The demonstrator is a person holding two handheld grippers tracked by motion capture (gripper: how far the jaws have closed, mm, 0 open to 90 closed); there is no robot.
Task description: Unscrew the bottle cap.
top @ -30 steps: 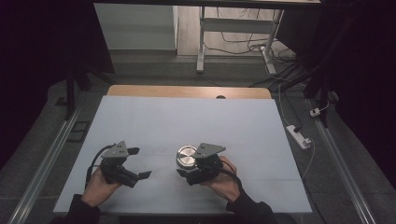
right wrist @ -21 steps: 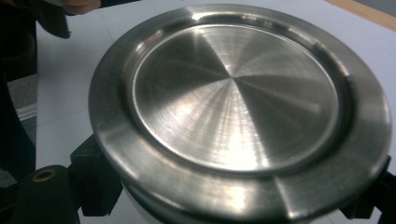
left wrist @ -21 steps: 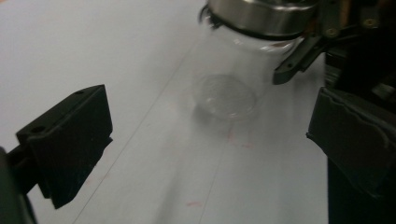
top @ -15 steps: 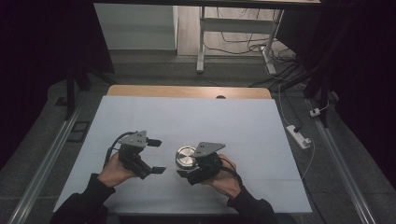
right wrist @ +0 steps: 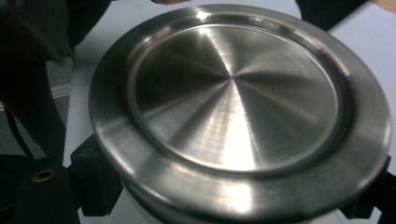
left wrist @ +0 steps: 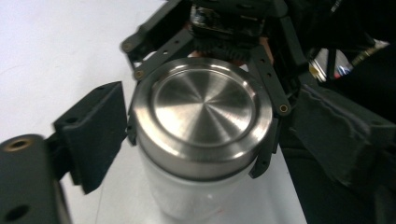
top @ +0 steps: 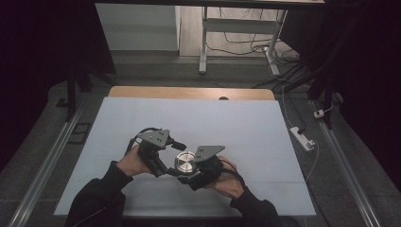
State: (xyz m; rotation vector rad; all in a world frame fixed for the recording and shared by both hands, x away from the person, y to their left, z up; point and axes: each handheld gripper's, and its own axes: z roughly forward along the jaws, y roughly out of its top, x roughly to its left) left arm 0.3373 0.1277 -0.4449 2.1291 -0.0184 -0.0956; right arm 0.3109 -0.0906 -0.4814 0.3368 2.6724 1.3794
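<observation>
A jar with a white body (left wrist: 196, 196) and a brushed steel lid (top: 184, 162) stands upright near the table's front edge. My right gripper (top: 186, 171) comes in from the right and is shut on the jar's body just under the lid (right wrist: 233, 93); its fingers (left wrist: 268, 79) hug the jar's sides. My left gripper (top: 175, 159) reaches in from the left with its jaws astride the lid (left wrist: 205, 107). Those jaws have just been closing. The left pad (left wrist: 98, 135) sits at the lid's rim, and the other pad still stands off it.
The jar stands on a pale table top (top: 236, 127) with a wooden strip (top: 189, 92) along its far edge. A white power strip (top: 302, 137) lies on the floor to the right. A desk frame (top: 203, 42) and cables stand beyond.
My left gripper has moved right and slightly up, from the table's left part to the jar, and its jaws now bracket the lid. The right gripper and the jar have stayed put.
</observation>
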